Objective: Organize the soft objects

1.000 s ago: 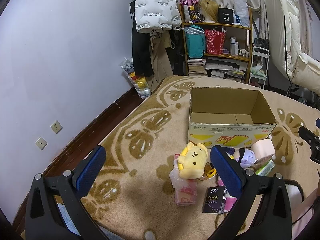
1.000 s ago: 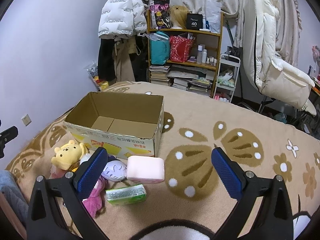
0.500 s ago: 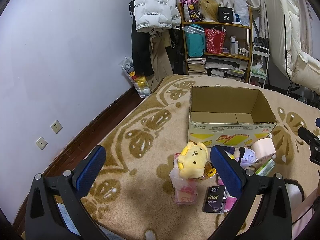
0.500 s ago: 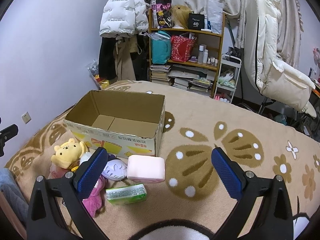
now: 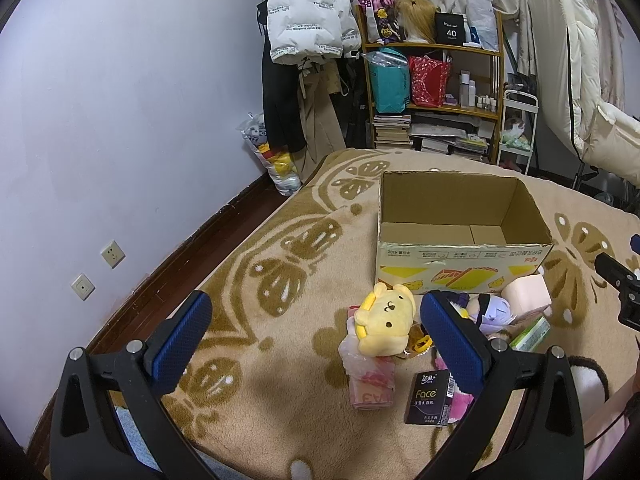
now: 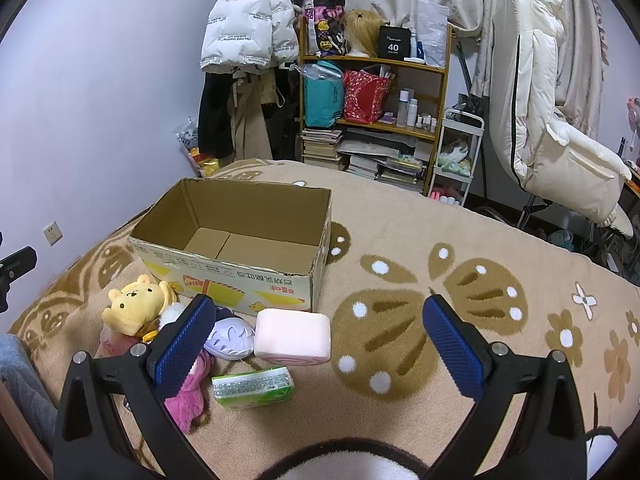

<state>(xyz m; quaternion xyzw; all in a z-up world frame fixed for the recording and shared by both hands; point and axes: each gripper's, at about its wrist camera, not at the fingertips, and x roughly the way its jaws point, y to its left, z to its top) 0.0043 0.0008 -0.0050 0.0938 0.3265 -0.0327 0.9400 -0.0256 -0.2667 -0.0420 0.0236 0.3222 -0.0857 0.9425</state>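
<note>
Sitting open-topped on the patterned blanket, the cardboard box has nothing inside, only its bottom flaps showing. All soft items lie outside, along its front wall: yellow plush lying on a pink packet, purple-and-white plush beside a pink block that sits just by the box's front corner, green tissue pack nearer the cameras, pink plush partly behind a right finger, black "Face" tissue pack at the near edge of the heap. Left gripper jaws wide, holding nothing, above the blanket short of the heap; its right finger covers part of the pile. Right gripper jaws wide, empty. Shelf and hanging white jacket at the back wall, well apart. Versus half a second ago: items and box unmoved, both views almost unchanged.
</note>
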